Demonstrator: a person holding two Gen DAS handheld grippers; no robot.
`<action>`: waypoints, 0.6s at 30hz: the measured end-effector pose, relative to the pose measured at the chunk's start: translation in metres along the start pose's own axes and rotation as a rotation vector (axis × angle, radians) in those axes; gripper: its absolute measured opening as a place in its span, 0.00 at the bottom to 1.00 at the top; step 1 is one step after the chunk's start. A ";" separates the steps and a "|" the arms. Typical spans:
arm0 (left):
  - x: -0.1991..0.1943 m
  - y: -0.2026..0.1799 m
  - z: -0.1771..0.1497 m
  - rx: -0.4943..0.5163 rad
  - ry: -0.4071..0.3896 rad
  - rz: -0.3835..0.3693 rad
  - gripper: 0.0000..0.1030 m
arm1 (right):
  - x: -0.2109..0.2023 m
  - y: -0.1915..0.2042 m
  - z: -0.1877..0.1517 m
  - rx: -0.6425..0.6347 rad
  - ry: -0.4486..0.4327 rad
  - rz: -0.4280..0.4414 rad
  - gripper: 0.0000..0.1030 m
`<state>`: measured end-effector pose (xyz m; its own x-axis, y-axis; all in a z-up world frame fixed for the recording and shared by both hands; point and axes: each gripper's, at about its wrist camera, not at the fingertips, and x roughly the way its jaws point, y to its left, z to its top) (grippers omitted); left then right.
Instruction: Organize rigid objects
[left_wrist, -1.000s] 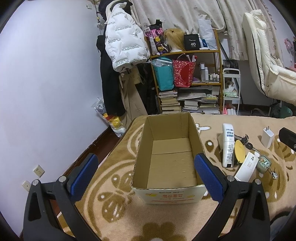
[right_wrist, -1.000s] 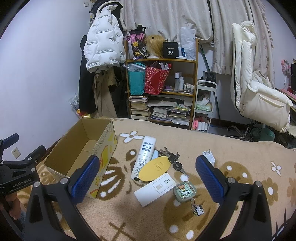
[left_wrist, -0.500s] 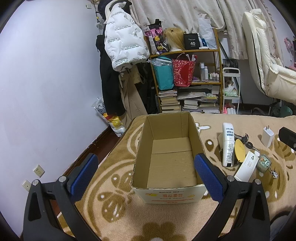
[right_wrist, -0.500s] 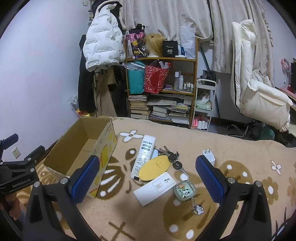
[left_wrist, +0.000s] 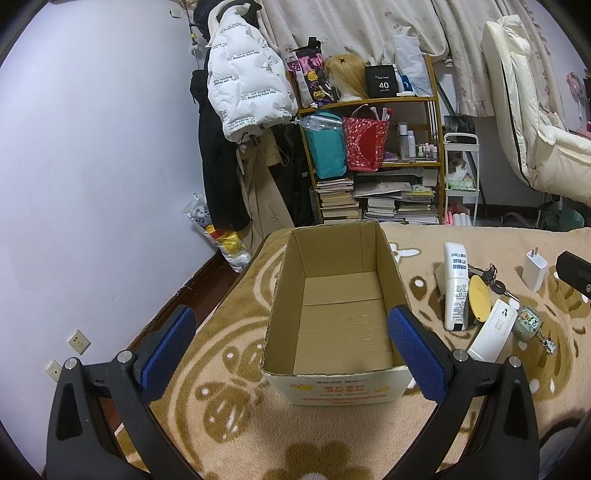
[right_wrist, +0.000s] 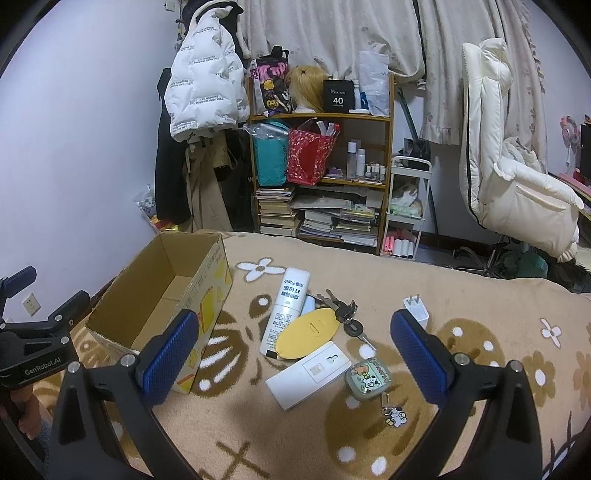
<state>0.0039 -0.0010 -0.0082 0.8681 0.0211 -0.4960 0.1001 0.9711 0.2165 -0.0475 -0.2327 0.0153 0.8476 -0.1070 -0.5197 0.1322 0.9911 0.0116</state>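
Both tongs (left_wrist: 291, 341) (right_wrist: 291, 347) spread, cardboard box (left_wrist: 334, 295) seemingly empty

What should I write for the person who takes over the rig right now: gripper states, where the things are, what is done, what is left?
Left gripper: open, empty, facing the box.
Right gripper: open, empty, above the pile.
Box: on the blanket, nothing inside.
Pile right of the box: white bottle, yellow case, keys, white flat box, green pouch, charger.
Done: nothing packed.
Left: put every item into the box.
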 end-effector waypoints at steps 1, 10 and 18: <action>0.000 0.000 0.000 0.000 0.000 0.000 1.00 | 0.000 0.000 0.000 0.000 0.000 -0.002 1.00; 0.003 -0.004 -0.007 0.014 0.014 -0.011 1.00 | 0.005 0.003 -0.006 -0.008 0.024 0.004 1.00; 0.013 0.003 0.000 -0.015 0.052 -0.015 1.00 | 0.016 -0.001 -0.006 0.012 0.072 0.002 1.00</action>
<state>0.0157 0.0025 -0.0139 0.8402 0.0182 -0.5419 0.1055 0.9749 0.1963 -0.0374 -0.2352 0.0025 0.8085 -0.0986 -0.5802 0.1368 0.9903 0.0223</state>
